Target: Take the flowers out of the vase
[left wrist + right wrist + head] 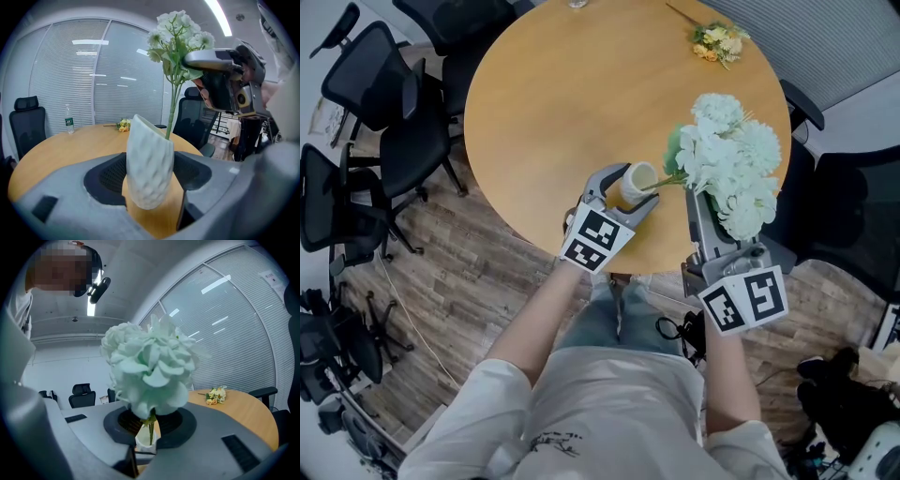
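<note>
Left gripper view: between the jaws of the left tool [150, 180] a white dimpled vase [149, 164] is held by its belly, slightly tilted, with both pads pressed against it. From the vase mouth, just beyond that tool, a thin green stem [171, 110] rises to the white flowers [180, 30]. The lower end of the stem is not yet clear of the rim.

Above and ahead of the left tool, the right tool [187, 68] is closed on the stems just under the blooms. In the right gripper view the blooms are seen to fill the space directly past its jaws.

The bunch is judged to be light. Its stems look thin and springy, and its heads look soft and easily crushed. Hold is therefore best taken on the stems below the blooms, as is done now, and never on the petals. A straight pull along the line of the vase is called for so that the stem does not drag on the rim.

The vase is judged rigid, possibly breakable and prone to tipping. The textured belly, where it is steadied, seems the surest place to hold it.

Further out from both tools, the round wooden counter [70, 150] is seen. A small yellow bunch [123, 124] is laid at its far side and a bottle [69, 123] is stood near its far edge. Office chairs [27, 122] and blinds are seen beyond
</note>
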Available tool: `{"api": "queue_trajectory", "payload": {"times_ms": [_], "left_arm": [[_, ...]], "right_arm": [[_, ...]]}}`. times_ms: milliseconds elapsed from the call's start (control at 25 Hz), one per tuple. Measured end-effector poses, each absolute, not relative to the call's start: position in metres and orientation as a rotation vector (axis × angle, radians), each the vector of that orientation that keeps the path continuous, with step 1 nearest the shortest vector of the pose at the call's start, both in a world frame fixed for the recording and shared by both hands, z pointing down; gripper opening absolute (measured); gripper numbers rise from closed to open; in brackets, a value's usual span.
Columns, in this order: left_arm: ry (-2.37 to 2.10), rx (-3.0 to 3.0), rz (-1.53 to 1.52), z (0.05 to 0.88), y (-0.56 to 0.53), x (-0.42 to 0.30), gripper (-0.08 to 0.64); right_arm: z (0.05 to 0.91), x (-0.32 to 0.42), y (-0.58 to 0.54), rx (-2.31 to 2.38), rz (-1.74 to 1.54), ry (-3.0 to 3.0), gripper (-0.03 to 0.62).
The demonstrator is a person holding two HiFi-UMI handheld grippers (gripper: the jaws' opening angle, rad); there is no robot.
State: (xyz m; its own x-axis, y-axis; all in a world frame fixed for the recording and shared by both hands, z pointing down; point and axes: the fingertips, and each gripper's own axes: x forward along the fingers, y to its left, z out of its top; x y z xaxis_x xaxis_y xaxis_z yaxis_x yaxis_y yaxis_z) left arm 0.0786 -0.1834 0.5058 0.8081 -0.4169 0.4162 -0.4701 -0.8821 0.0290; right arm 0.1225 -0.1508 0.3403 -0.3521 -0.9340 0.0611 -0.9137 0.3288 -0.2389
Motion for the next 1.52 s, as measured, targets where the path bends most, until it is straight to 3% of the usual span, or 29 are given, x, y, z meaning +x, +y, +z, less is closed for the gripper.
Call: {"api": "queue_trajectory", "payload": {"times_ms": [1520], "left_arm": [[-0.705, 2.836, 0.626, 0.505, -0.202, 0.061, 0.314]], "right_arm": [[0.318, 0.128, -0.142, -1.818, -0.305, 2.498, 0.049]]}}
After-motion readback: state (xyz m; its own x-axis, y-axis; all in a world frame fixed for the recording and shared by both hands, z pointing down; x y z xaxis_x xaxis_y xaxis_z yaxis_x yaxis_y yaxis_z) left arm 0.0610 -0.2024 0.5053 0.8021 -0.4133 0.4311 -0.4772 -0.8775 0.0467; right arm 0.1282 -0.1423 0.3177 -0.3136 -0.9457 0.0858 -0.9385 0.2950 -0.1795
